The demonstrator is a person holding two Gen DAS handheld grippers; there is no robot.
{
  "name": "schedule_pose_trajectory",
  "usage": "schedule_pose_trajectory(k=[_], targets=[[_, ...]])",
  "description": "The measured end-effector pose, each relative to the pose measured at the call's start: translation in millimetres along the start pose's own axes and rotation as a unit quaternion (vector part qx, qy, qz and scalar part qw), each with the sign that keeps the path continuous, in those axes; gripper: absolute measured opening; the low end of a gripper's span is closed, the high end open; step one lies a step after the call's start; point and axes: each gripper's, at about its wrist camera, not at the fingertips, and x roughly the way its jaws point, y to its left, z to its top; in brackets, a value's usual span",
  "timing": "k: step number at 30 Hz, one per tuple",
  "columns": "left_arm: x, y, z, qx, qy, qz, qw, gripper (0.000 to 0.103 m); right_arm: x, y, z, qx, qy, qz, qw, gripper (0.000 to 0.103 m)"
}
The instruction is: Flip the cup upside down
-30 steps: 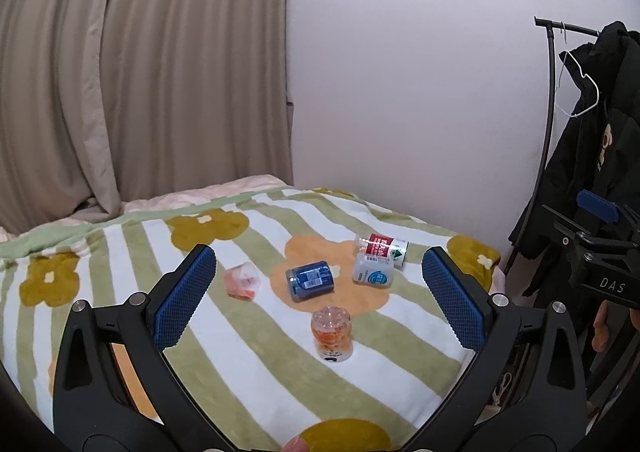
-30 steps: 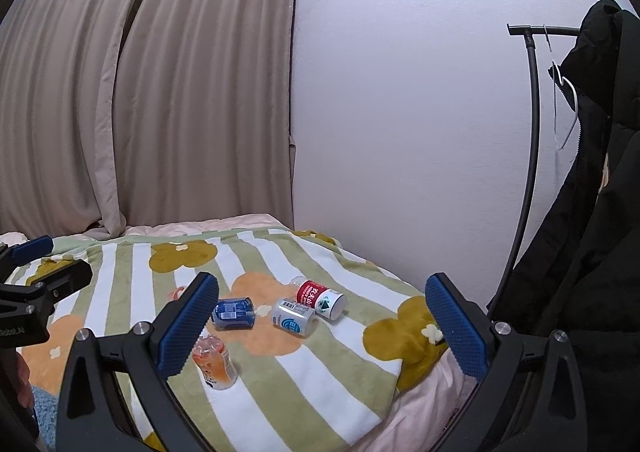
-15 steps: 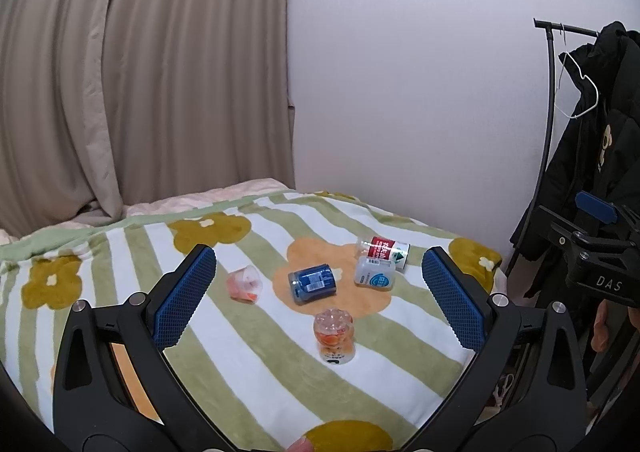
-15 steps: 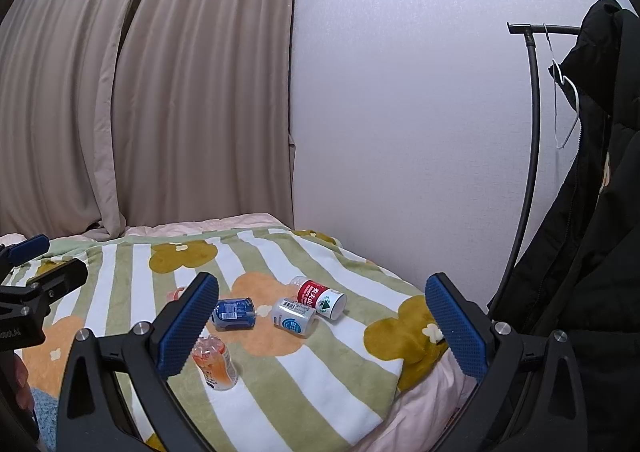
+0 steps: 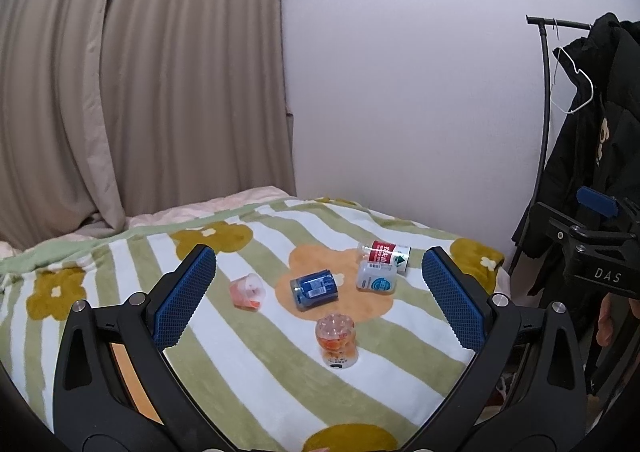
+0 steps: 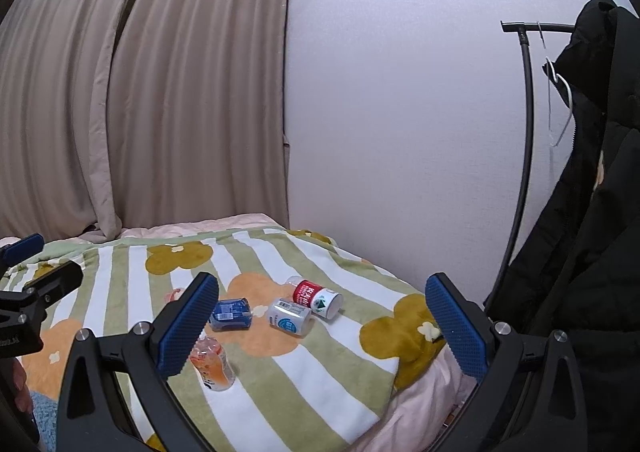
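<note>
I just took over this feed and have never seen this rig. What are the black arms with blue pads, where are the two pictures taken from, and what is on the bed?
Each picture comes from a camera on a hand-held gripper, looking along its two blue-padded fingers. The left hand-held gripper and right hand-held gripper are both open and hold nothing. On the striped blanket lie a small clear cup on its side, a blue bottle, a white bottle and a red-labelled bottle; an orange bottle stands upright.
</note>
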Motion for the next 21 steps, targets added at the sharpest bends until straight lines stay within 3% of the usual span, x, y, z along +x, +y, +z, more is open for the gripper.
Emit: schedule_pose_trajectory(k=[9, 21], targets=[[-0.4, -6.9, 1.5, 0.017, -0.005, 0.012, 0.9998, 0.103, -2.2, -0.4, 0.8, 0.0, 0.005, -0.003, 1.0, 0.103], [-4.0, -1.0, 2.0, -0.011, -0.016, -0.003, 0.9998, 0.103, -7.5, 2.8, 4.7, -0.005, -0.005, -0.012, 1.0, 0.103]])
